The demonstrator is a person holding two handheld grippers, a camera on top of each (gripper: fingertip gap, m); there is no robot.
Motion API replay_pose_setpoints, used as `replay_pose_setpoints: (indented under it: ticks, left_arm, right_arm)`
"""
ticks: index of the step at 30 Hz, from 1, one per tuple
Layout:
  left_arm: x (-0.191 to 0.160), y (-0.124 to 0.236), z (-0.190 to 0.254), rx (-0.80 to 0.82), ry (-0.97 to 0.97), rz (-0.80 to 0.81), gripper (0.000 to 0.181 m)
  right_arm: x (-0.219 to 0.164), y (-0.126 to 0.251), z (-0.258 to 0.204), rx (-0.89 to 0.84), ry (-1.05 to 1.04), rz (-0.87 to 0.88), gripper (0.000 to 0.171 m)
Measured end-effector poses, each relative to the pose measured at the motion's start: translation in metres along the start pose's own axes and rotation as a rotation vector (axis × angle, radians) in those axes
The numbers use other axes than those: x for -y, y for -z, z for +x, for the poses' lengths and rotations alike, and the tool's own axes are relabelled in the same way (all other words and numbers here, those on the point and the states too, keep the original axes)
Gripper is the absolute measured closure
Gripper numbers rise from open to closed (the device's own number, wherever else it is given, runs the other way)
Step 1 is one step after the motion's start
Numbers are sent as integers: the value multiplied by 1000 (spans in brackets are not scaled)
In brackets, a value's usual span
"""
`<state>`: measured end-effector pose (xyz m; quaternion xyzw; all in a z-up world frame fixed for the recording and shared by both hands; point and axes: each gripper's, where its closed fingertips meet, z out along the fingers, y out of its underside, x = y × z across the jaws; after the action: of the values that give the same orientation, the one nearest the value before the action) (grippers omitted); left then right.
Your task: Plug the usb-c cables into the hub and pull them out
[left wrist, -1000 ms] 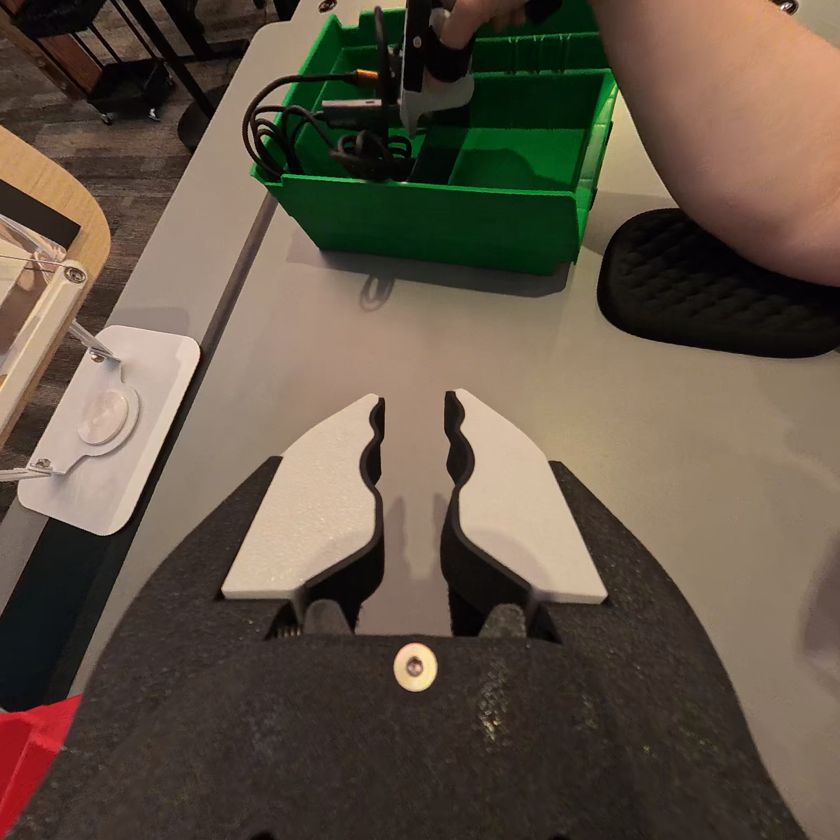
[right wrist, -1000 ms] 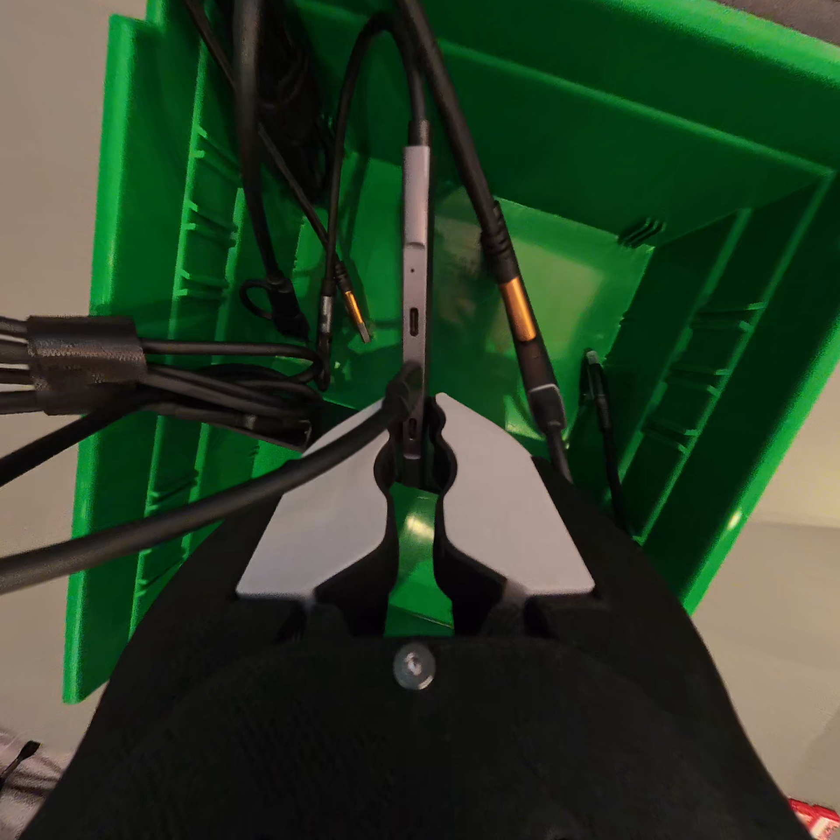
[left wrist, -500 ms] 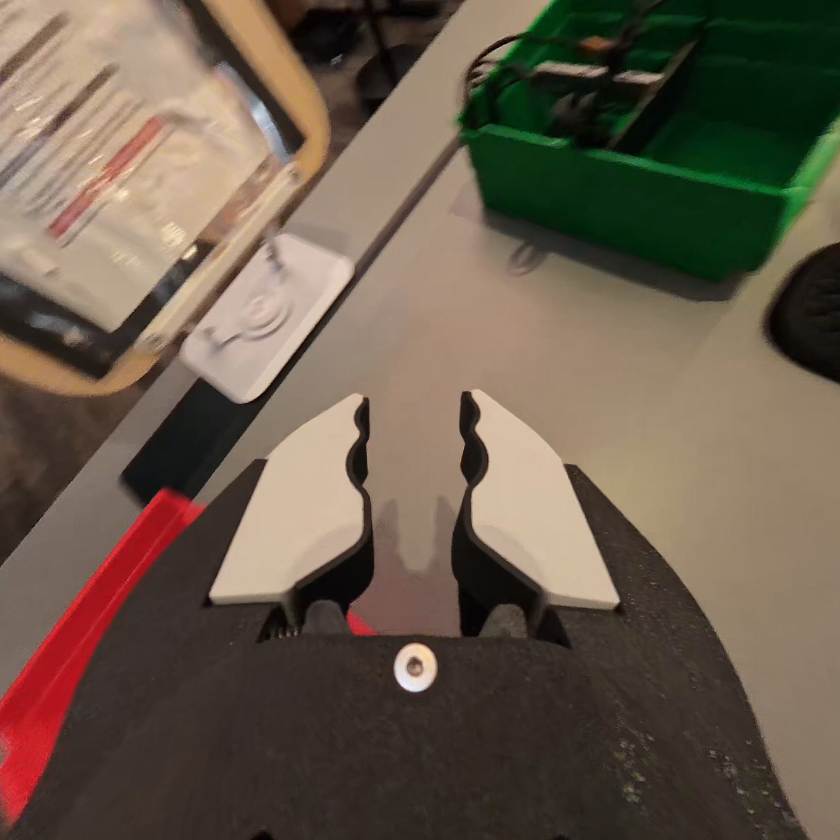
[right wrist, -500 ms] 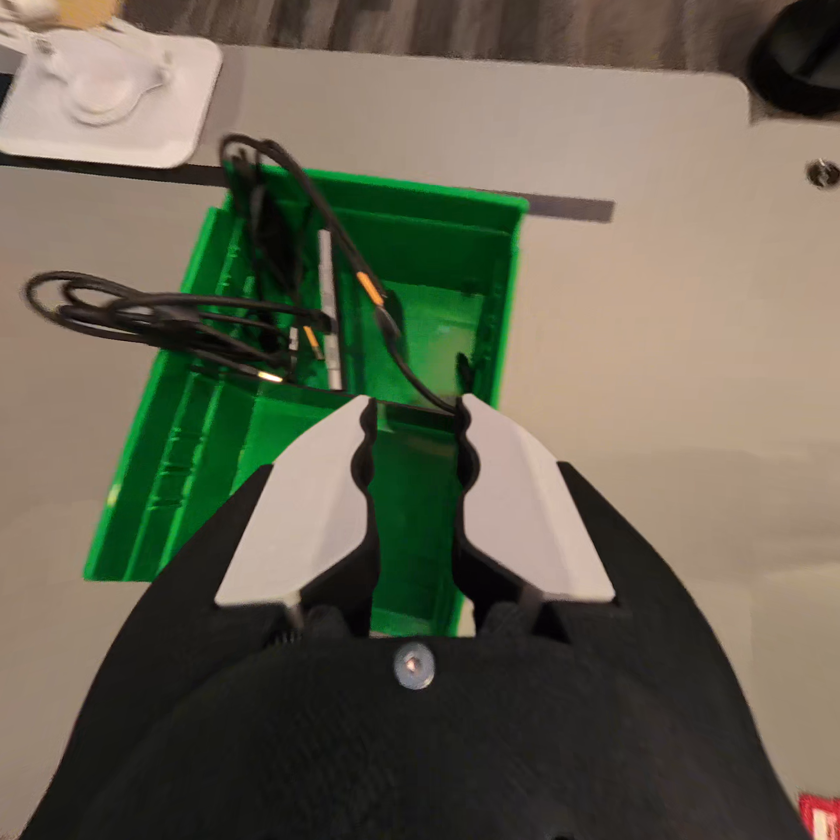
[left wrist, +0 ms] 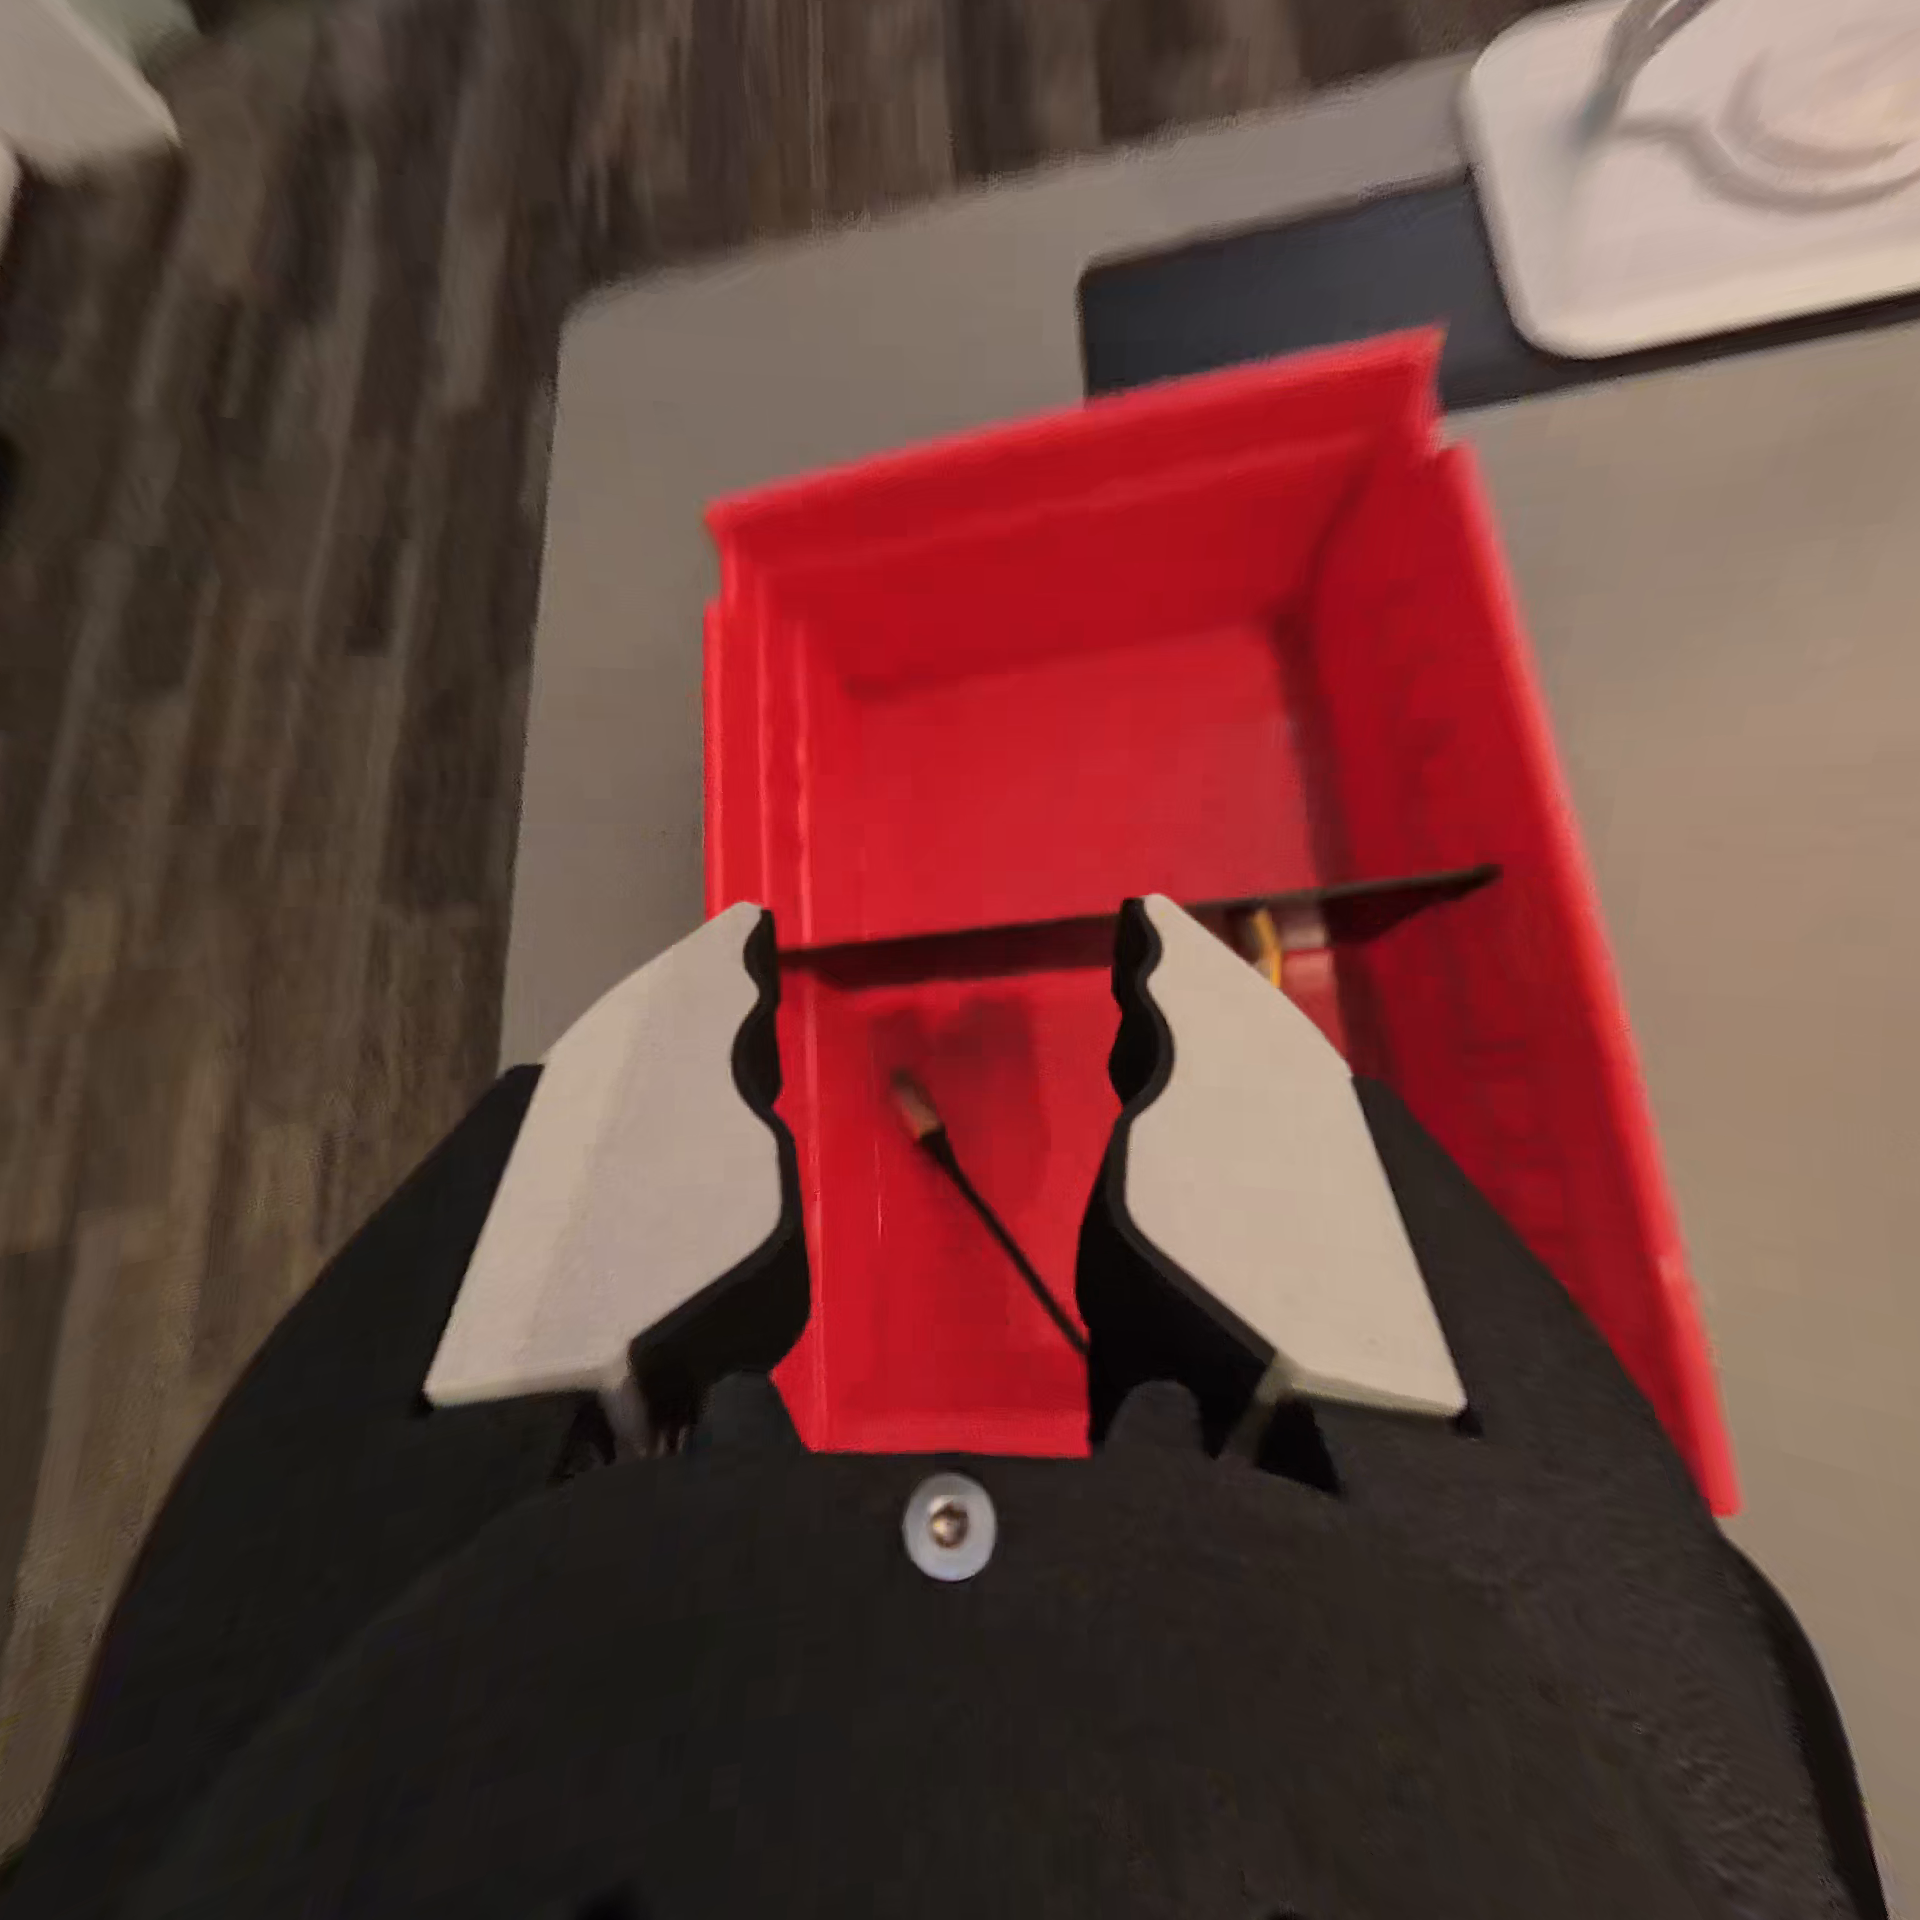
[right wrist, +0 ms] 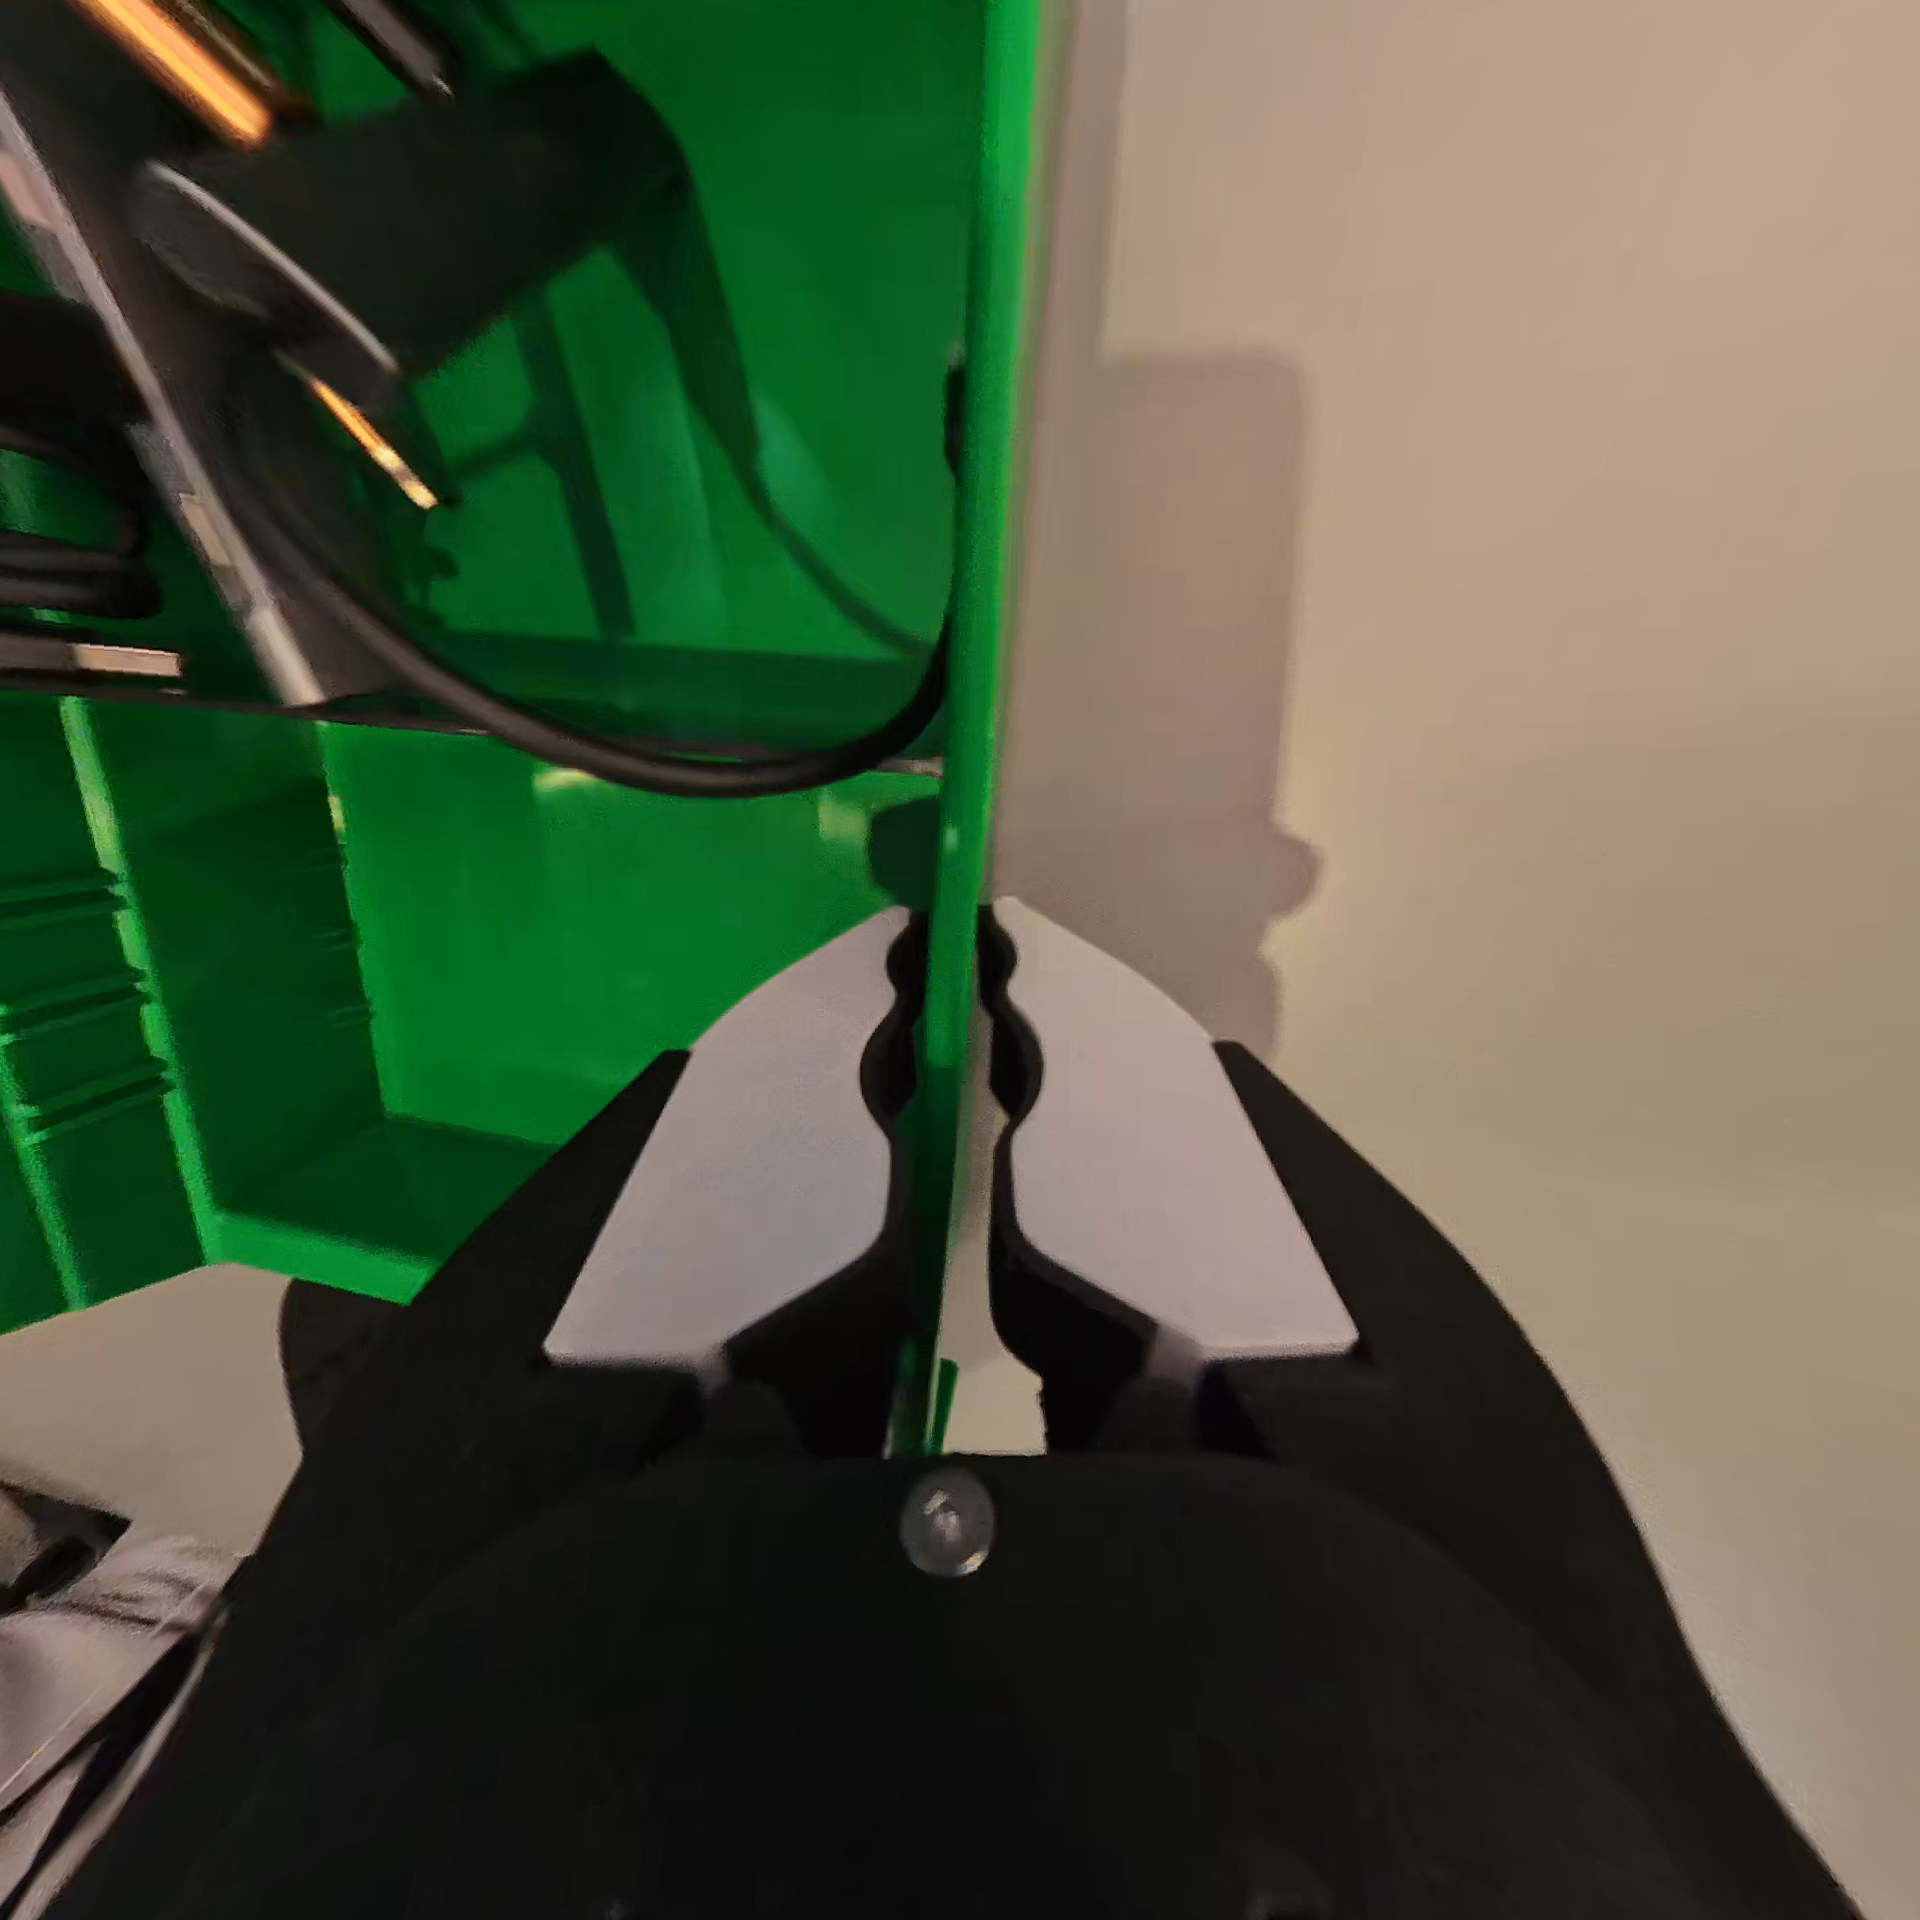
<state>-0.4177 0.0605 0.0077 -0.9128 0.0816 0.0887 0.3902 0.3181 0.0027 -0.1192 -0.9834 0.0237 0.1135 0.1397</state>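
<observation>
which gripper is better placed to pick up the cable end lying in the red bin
Left. The left gripper hangs open right above the red bin, the cable end lying between its fingers. The right gripper is shut on the green bin's wall.

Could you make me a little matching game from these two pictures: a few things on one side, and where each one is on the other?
Things:
1. left gripper
2. right gripper
3. thin cable end
4. black divider

Places:
A. lying on the floor of the red bin, in its nearer compartment
B. closed on the side wall of the green bin
C. open, above the red bin
D. spanning the red bin from wall to wall

Pairs: 1-C, 2-B, 3-A, 4-D
</observation>
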Motion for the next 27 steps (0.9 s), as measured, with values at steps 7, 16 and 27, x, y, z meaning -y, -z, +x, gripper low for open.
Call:
replay_pose_setpoints:
  ticks: [7,16,27]
  left_arm:
    - [-62,-35,-20,-126,291,-227,119]
    - [-34,-26,-40,-101,302,-26,125]
    - [-92,-60,-54,-20,329,-304,151]
  right_arm:
    - [-5,-4,-1,-13,20,-49,164]
    - [-10,-8,-23,-26,94,-137,163]
    - [-10,-11,-40,-89,151,-220,161]
